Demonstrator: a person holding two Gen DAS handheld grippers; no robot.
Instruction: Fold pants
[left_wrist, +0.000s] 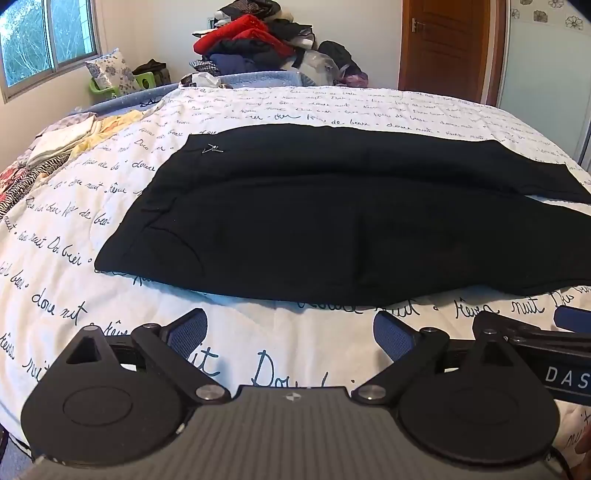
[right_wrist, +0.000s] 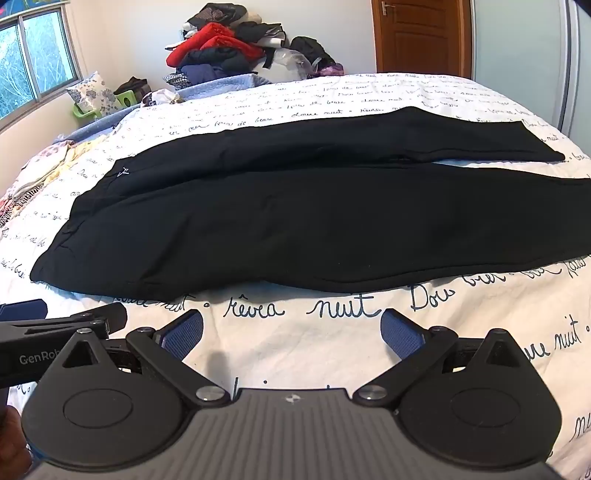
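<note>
Black pants are laid flat across the bed, lengthwise along the near edge, on a white quilt printed with black handwriting. The waistband end is toward the left side of the bed, and a small white logo can be seen near the far waist corner. The legs run off toward the right side; the two legs are split apart a bit at the right end, where a strip of quilt shows between them in the right wrist view. Nothing's been folded yet, the pants are spread full length.

The left tool is held just off the near edge of the pants, with its blue pads spread wide apart and nothing between them but bare quilt. Same story for the right tool: jaws wide apart, nothing gripped, fabric not touched. Both are angled down at the bed, side by side, each one's finger visible at the edge of the other's view.

At the far edge of the bed a messy pile of clothes is stacked, red and dark stuff mostly. Some patterned fabrics are bunched at the left edge. A window is seen at far left, a wooden door at far right.
</note>
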